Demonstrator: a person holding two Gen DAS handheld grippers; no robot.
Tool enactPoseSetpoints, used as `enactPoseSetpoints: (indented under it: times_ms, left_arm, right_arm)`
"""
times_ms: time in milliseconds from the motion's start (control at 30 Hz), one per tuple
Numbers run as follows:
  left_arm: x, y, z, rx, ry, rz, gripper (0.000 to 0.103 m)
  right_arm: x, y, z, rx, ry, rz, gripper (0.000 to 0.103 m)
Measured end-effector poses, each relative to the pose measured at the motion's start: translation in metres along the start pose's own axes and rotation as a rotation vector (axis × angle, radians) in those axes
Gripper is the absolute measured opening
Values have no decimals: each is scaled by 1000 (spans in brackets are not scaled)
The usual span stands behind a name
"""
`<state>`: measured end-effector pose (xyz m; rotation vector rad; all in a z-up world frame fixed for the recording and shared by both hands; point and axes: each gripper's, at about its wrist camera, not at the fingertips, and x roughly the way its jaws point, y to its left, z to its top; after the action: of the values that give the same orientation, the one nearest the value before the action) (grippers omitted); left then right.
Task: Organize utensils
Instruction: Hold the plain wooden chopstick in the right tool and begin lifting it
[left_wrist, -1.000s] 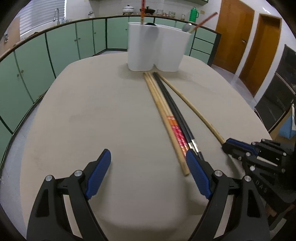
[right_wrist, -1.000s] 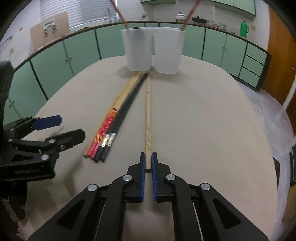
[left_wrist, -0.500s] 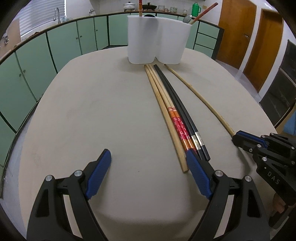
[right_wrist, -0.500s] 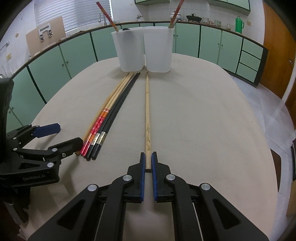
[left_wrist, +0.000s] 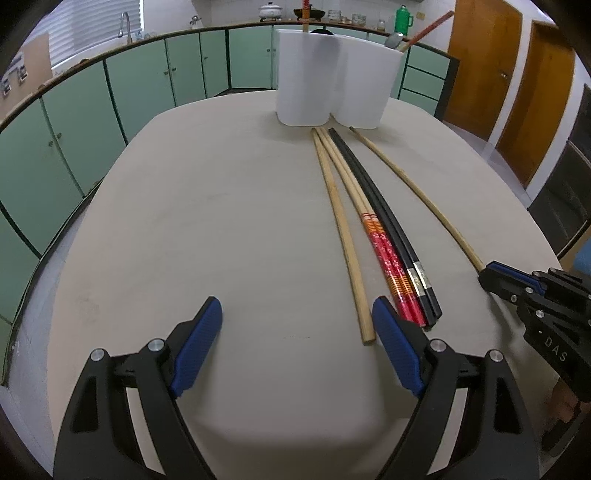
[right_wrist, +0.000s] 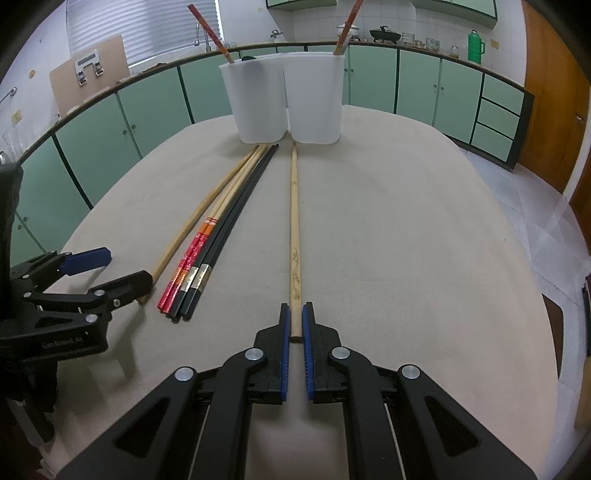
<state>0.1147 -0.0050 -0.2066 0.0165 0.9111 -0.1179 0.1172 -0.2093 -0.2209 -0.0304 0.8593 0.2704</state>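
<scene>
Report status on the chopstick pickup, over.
Right gripper shut on lone wooden chopstick. Left gripper open, empty. Path to white holder clear.

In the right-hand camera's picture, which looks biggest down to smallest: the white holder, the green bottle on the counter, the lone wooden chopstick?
1. White holder
2. Lone wooden chopstick: longest, but very thin
3. Green bottle: farthest away, so its true size is unsure

White holder (right_wrist: 284, 99), black chopsticks (right_wrist: 236, 218), red flower-patterned chopsticks (right_wrist: 192, 254), beige table (right_wrist: 406, 221).
</scene>
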Motion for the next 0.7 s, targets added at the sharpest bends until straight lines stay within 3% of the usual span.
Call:
enactPoseSetpoints:
  times_ms: [700]
  left_arm:
    - [-7, -2, -4, -3, 8, -24, 81]
  right_arm:
    - [-1, -5, -1, 28, 0, 25, 7]
